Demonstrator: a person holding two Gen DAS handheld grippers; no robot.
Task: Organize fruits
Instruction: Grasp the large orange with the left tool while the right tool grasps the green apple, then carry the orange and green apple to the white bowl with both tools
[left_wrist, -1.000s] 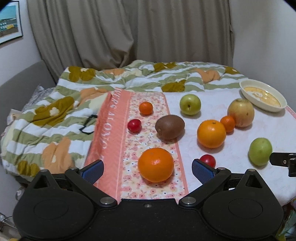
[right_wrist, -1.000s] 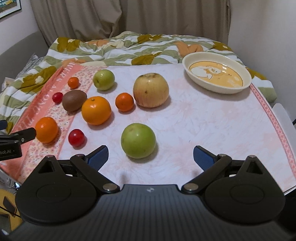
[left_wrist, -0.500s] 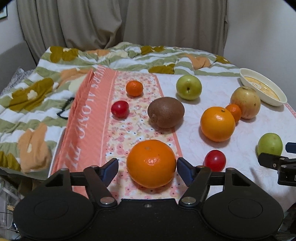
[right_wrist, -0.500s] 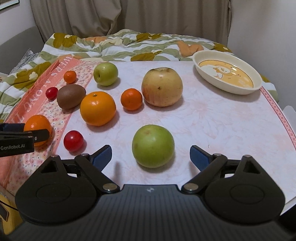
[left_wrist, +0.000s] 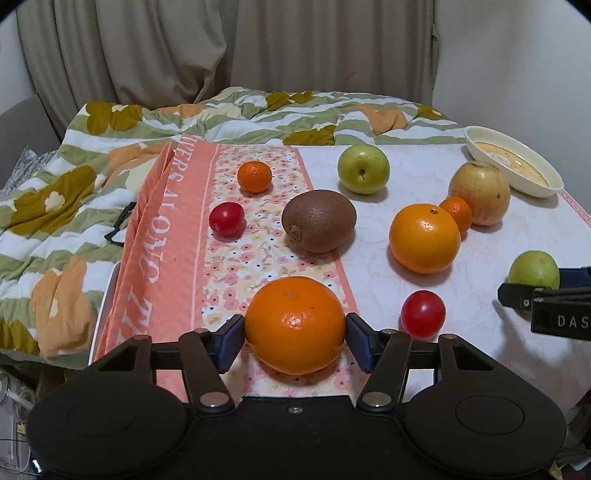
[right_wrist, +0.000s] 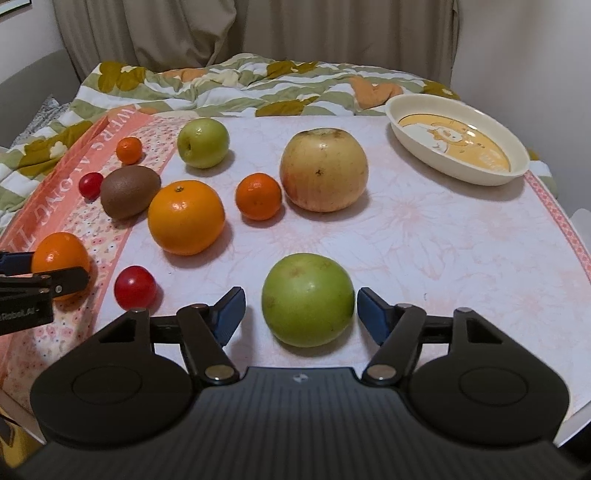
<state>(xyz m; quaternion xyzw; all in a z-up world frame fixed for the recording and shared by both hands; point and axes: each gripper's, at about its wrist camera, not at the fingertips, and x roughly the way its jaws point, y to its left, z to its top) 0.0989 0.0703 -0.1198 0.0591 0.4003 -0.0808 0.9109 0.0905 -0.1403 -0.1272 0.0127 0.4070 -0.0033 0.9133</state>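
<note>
My left gripper (left_wrist: 294, 338) is shut on a large orange (left_wrist: 294, 325) that rests on the flowered cloth (left_wrist: 243, 236); both pads touch its sides. My right gripper (right_wrist: 301, 317) is open around a green apple (right_wrist: 307, 298), with a gap on each side. Other fruit lies on the table: a second large orange (right_wrist: 185, 216), a kiwi (left_wrist: 318, 220), a yellow apple (right_wrist: 323, 168), another green apple (left_wrist: 363, 168), two small mandarins (right_wrist: 258, 196) (left_wrist: 254, 176) and two cherry tomatoes (left_wrist: 423, 314) (left_wrist: 226, 218). A cream oval dish (right_wrist: 458, 143) stands at the far right.
A rumpled green and white striped blanket (left_wrist: 66, 192) lies behind and left of the table. Curtains (left_wrist: 221, 48) hang at the back. The table's right edge (right_wrist: 576, 236) is near the dish.
Both grippers moved forward over their fruit. The left closed from wide open onto the large orange. The right narrowed around the green apple but stays apart from it.
</note>
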